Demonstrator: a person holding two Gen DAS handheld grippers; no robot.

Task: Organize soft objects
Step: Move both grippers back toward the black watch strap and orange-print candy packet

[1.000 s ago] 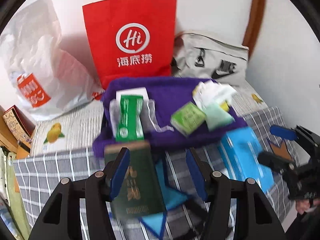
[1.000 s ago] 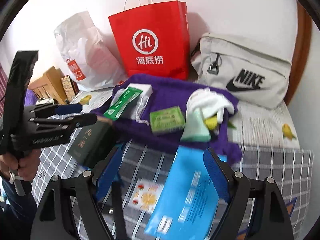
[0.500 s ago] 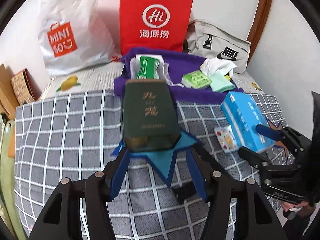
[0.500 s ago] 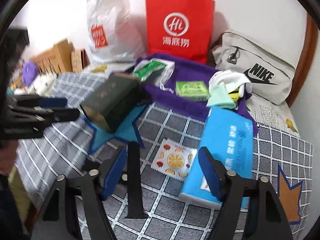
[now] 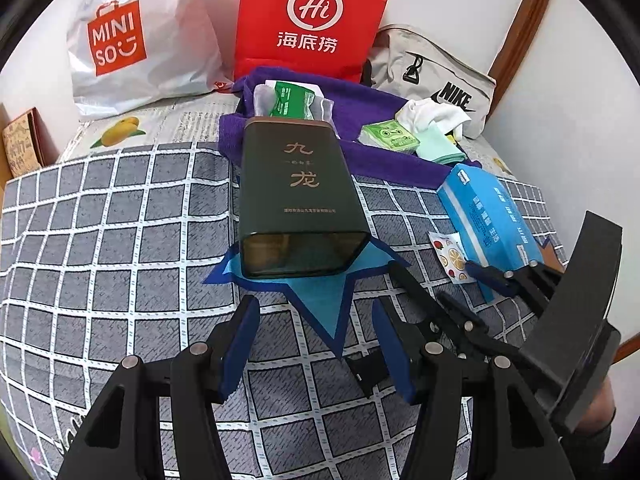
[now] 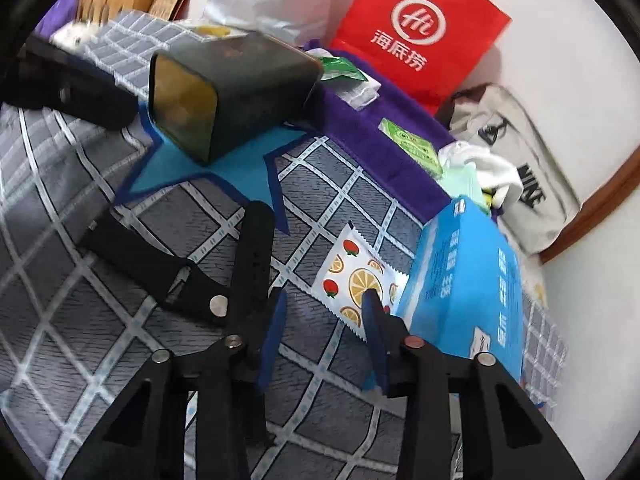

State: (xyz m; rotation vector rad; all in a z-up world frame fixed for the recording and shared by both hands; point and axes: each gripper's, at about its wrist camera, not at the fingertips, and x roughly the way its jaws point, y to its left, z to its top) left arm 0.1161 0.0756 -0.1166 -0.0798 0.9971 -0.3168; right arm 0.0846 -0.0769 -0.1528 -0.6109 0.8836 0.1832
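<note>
On the checked bedspread (image 5: pixel 120 240) a dark green tin (image 5: pixel 298 196) lies on its side over a blue star patch (image 5: pixel 320 304), its far end against a purple towel (image 5: pixel 360 100). Spread on that towel are the soft things: a green packet (image 5: pixel 290 98), a small green tissue pack (image 5: pixel 390 138), a white cloth (image 5: pixel 434 114) and a mint cloth (image 5: pixel 438 148). Just short of the tin, the left gripper (image 5: pixel 316 344) hovers with fingers apart, holding nothing. Over to the right, the right gripper (image 6: pixel 326 334) also stands parted and empty, beside a blue tissue box (image 6: pixel 468 280) and above a fruit-print sachet (image 6: pixel 356 276). Behind stand a red paper bag (image 5: pixel 312 16), a white shopping bag (image 5: pixel 132 36) and a grey pouch (image 5: pixel 444 76).
</note>
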